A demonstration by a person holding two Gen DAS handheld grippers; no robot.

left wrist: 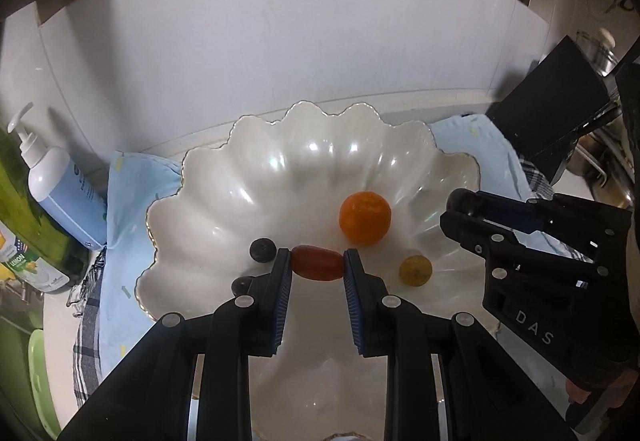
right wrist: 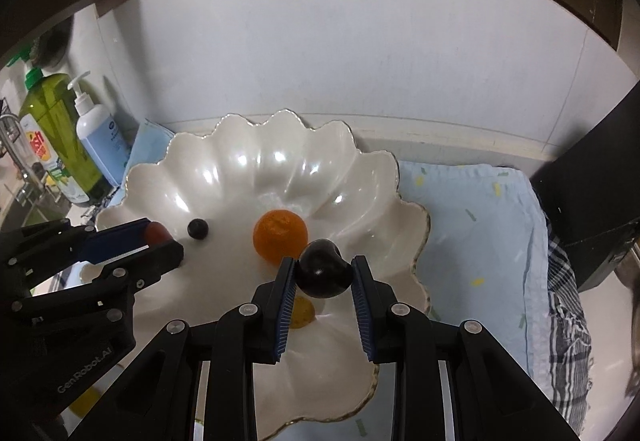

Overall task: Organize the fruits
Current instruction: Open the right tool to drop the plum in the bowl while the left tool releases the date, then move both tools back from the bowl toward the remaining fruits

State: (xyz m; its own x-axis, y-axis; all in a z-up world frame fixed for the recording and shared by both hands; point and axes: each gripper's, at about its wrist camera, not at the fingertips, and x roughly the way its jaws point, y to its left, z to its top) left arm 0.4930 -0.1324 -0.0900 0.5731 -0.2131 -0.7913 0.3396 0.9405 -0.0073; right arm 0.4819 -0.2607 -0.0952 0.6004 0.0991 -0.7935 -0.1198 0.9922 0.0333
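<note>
My left gripper (left wrist: 317, 268) is pinched onto a red grape tomato (left wrist: 317, 262) low over the scalloped white bowl (left wrist: 224, 181), with a blueberry (left wrist: 262, 250) just beside its left finger and an orange (left wrist: 364, 217) and a small yellow fruit (left wrist: 415, 271) lying in the bowl nearby. My right gripper (right wrist: 323, 275) is clamped around a dark plum (right wrist: 323, 270) held above the bowl's right side, just in front of the orange. The bowl sits on a light blue cloth (right wrist: 472, 225), with a pump bottle (right wrist: 98, 133) and a green dish soap bottle (right wrist: 56, 137) standing off to the left by the wall.
</note>
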